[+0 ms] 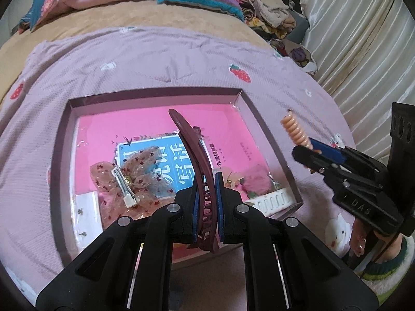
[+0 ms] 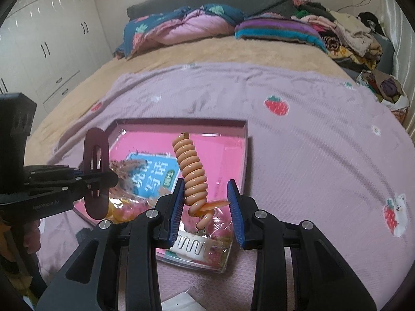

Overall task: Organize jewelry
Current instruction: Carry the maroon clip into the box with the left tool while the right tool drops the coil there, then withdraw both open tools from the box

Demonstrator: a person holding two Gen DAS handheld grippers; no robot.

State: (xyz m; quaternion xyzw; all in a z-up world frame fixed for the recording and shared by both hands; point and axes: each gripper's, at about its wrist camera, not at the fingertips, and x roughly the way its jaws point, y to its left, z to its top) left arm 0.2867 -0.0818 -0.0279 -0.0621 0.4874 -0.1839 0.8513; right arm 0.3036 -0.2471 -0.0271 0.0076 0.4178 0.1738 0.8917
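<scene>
Left claw (image 1: 210,207) clamped on maroon hair clip (image 1: 193,155), right claw (image 2: 205,207) gripping peach coil tie (image 2: 192,171).

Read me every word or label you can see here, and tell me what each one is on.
"DAS": on the black housing of the right gripper.
"GenRobot.AI": on the black housing of the left gripper.
"写话": large white characters on the blue panel of the pink book cover.
Smaller print on that cover: too blurred to read.

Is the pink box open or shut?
Open. The pink box has no lid on, so the hair bow and book inside show.
</scene>
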